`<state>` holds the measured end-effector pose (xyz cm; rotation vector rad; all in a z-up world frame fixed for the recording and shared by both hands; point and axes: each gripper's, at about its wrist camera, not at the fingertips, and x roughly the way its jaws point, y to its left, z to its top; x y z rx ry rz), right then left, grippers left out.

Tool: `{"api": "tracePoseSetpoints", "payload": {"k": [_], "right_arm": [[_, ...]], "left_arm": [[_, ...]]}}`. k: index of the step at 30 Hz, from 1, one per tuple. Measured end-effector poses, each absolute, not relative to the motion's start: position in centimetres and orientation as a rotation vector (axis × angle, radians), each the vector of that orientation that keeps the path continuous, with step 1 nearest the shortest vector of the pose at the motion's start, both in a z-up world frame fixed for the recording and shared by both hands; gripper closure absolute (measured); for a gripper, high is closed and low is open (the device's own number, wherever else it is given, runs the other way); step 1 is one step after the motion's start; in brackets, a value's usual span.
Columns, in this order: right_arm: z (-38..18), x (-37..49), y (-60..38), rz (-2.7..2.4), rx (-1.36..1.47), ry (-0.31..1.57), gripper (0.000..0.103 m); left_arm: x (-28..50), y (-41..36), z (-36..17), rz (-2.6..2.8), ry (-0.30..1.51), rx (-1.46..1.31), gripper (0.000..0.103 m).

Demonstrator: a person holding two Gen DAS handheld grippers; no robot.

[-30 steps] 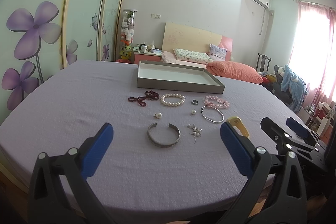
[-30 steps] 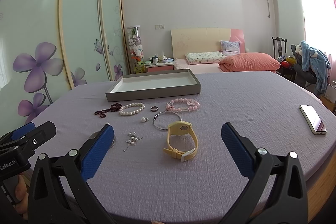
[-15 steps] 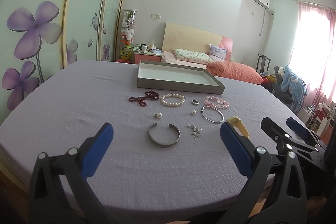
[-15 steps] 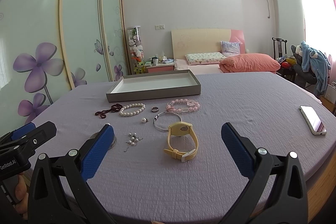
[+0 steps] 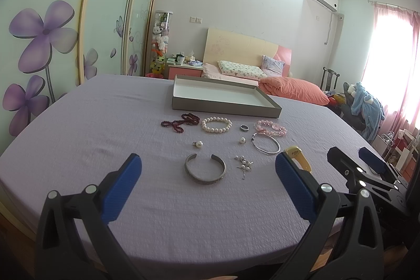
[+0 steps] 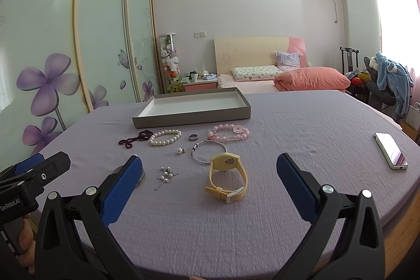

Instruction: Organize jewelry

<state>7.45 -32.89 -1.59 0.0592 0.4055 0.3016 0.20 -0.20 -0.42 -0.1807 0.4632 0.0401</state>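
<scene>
While both claws hang over the near edge of the table, the left gripper (image 5: 207, 175) is spread wide and holds nothing; the right gripper (image 6: 210, 175) is spread just as wide and touches nothing; their pads are blue and bumpy. Past the left claw lies an open silver cuff (image 5: 205, 168); past the right one a soft yellow watch (image 6: 227, 176) stands on its side. Round white pearls (image 5: 216, 124), pink beads (image 6: 229, 135), a thin silver bangle (image 6: 208, 153) and a small ring (image 5: 244, 127) lie on the crinkly purple cloth (image 5: 105, 127); behind them sits the flat grey tray (image 5: 223, 106), white inside.
</scene>
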Motion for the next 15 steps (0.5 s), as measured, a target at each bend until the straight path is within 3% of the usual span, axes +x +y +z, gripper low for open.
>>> {"api": "tracePoseSetpoints", "payload": {"k": [15], "right_arm": [[-1.9,8.6,-32.7,0.301,0.064,0.444,0.001]], "left_arm": [[1.0,-0.1,-0.9,0.042,0.487,-0.186,0.002]]}}
